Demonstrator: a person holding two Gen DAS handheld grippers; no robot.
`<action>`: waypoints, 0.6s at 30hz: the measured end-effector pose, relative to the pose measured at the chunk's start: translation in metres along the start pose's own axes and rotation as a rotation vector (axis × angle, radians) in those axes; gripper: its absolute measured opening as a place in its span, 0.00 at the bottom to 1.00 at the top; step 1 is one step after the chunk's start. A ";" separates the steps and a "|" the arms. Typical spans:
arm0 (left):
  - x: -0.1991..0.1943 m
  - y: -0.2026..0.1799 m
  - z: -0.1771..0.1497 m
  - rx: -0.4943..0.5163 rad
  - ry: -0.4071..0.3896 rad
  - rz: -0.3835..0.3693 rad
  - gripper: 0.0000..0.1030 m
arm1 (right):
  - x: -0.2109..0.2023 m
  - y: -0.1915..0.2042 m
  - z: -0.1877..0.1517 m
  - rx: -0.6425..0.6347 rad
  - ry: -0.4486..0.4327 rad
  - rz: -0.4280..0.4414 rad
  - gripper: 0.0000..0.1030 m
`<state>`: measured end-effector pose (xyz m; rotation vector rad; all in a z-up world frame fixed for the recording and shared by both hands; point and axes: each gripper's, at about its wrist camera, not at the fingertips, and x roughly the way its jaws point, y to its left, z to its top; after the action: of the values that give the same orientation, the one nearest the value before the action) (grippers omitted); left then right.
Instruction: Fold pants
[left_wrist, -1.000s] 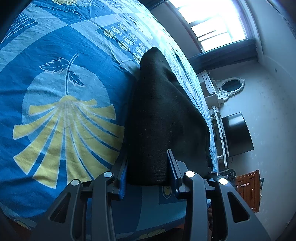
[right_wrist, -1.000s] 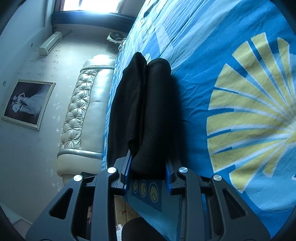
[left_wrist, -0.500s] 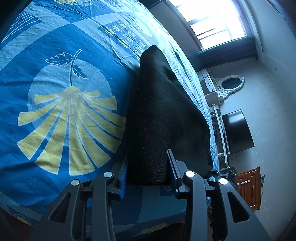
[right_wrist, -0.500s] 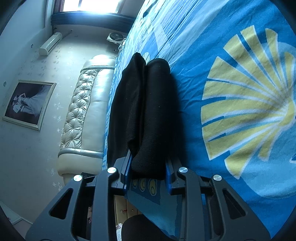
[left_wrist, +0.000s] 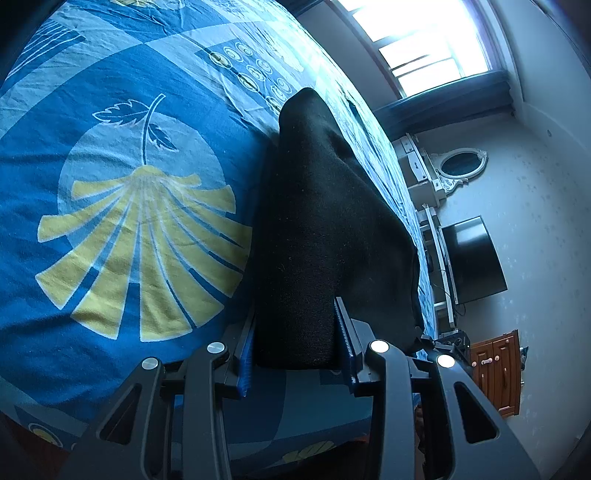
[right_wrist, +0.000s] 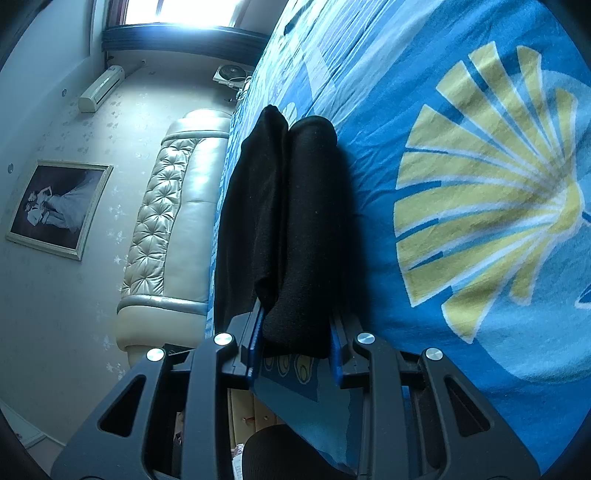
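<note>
The black pants (left_wrist: 317, 229) are bunched into a thick fold over a blue bedsheet (left_wrist: 110, 184) with yellow fan prints. My left gripper (left_wrist: 295, 332) is shut on one end of the pants, the cloth filling the gap between its blue pads. My right gripper (right_wrist: 295, 325) is shut on the pants (right_wrist: 295, 221) too, gripping a doubled roll of cloth that runs away from me along the bed. The sheet (right_wrist: 480, 184) lies to the right of it. The fingertips are hidden by the cloth in both views.
A padded cream headboard (right_wrist: 170, 221) and a framed picture (right_wrist: 55, 206) stand to the left in the right wrist view. A dark television (left_wrist: 472, 258), an oval mirror (left_wrist: 461, 162), a wooden cabinet (left_wrist: 495, 373) and a bright window (left_wrist: 424, 44) lie beyond the bed.
Both grippers have shifted slightly along the bed with the pants held; the yellow fan prints have slid across both views. The grip on the cloth is unchanged.
</note>
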<state>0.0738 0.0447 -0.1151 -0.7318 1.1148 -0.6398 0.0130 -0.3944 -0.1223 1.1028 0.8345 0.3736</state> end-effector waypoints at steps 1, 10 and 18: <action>0.000 0.000 0.000 0.000 0.000 0.000 0.36 | 0.000 0.000 0.000 0.000 0.000 0.001 0.27; 0.000 0.001 -0.001 0.003 0.004 -0.001 0.36 | -0.002 -0.004 0.000 0.003 -0.001 0.009 0.27; 0.002 0.006 0.001 0.007 0.012 -0.008 0.38 | -0.006 -0.011 0.002 0.010 0.002 0.019 0.27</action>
<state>0.0757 0.0464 -0.1206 -0.7277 1.1209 -0.6550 0.0097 -0.4040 -0.1291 1.1206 0.8286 0.3866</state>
